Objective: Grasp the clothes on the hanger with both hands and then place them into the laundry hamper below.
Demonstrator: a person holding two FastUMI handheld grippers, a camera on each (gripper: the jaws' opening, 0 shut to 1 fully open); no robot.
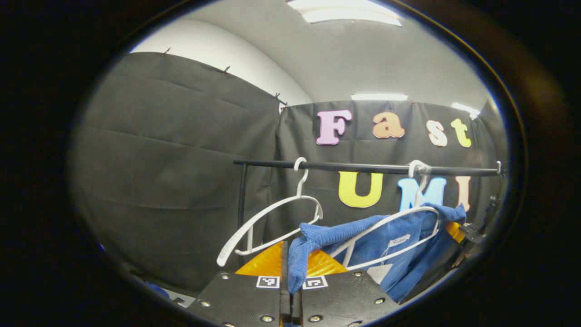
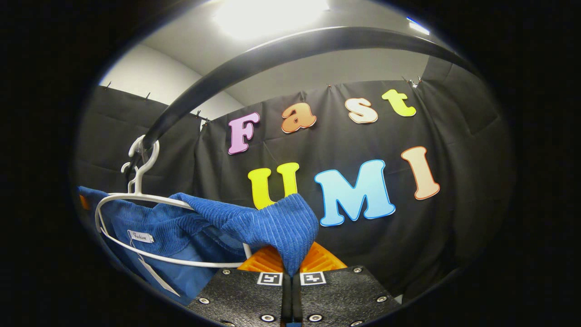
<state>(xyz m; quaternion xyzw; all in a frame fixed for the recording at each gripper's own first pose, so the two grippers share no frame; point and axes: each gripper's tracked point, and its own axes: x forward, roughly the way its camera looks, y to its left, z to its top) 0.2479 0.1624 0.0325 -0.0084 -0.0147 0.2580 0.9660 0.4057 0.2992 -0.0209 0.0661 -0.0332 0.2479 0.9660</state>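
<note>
A black rail (image 1: 363, 168) runs across the booth in the left gripper view; in the right gripper view the same rail (image 2: 281, 50) arcs close overhead. From it hangs a blue ribbed garment (image 1: 399, 245) on a white hanger (image 1: 390, 227), still on the rail and not yet lowered. The left gripper view adds a second, bare white hanger (image 1: 272, 222) hooked on the rail to the left of the loaded one, tilted, with its lower end dipping toward the camera. The right gripper view gives a nearer look at the garment (image 2: 204, 231): a white label sewn at the neck and a tag hanging below it, with the hanger's (image 2: 136, 200) hook on the rail above.

The left gripper (image 1: 290, 281) has its fingers drawn close together, with one corner of the blue cloth draped down into the narrow gap between them, so it appears pinched there. The right gripper (image 2: 287, 277) stands the same way, fingers nearly together on another bunched fold of the garment that drops between them.
</note>
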